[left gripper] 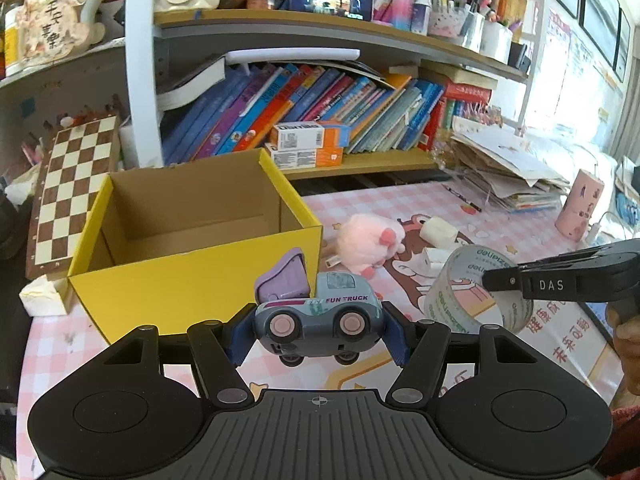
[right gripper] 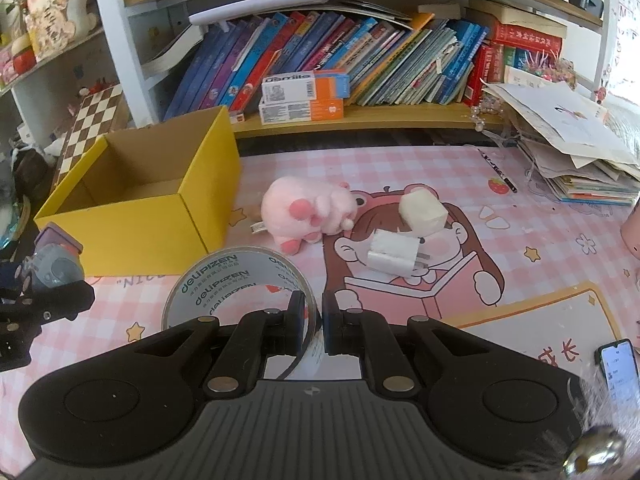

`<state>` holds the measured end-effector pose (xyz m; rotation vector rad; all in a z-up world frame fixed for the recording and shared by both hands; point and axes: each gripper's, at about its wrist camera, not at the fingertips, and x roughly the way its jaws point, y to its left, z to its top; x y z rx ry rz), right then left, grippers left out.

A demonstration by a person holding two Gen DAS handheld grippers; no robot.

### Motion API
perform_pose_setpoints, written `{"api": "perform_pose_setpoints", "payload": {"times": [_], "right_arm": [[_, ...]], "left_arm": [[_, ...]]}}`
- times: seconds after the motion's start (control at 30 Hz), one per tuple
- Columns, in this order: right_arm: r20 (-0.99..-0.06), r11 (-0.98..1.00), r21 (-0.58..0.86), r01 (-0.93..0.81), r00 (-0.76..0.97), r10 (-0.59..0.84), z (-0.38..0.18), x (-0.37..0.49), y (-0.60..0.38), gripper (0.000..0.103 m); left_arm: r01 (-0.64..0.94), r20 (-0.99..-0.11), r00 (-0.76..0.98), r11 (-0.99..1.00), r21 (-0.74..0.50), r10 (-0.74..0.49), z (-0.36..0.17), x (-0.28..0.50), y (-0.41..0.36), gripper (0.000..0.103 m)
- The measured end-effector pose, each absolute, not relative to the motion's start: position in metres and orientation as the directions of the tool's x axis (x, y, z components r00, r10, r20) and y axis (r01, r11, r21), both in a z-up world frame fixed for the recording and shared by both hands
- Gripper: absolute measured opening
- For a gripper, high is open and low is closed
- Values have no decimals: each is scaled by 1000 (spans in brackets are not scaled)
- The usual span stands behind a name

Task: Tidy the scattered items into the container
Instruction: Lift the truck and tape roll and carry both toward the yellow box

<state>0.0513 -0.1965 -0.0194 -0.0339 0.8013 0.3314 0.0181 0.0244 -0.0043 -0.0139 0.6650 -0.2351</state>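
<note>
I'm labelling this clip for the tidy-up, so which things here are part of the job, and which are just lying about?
Part of the job:
- yellow box, open
- toy truck in the left hand-held gripper
- tape roll in the right hand-held gripper
- pink plush
- white charger plug
- white block

Just lying about:
- chessboard
- shelf books
- paper stack
- phone

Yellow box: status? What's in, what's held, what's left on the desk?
Done: nothing; the yellow box looks empty inside. In hand: the left gripper clamps the toy truck just in front of the box; the right gripper is shut on the wall of the tape roll. Left on the pink mat: the pink plush, white block and white charger plug.
</note>
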Motion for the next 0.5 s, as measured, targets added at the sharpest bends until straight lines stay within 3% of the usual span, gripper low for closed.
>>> {"api": "perform_pose_setpoints", "payload": {"times": [0.5], "right_arm": [[-676, 899, 14, -437, 658, 330, 4, 62, -147, 9]], "left_arm": [[162, -570, 805, 985, -59, -166, 8, 26, 57, 64]]}}
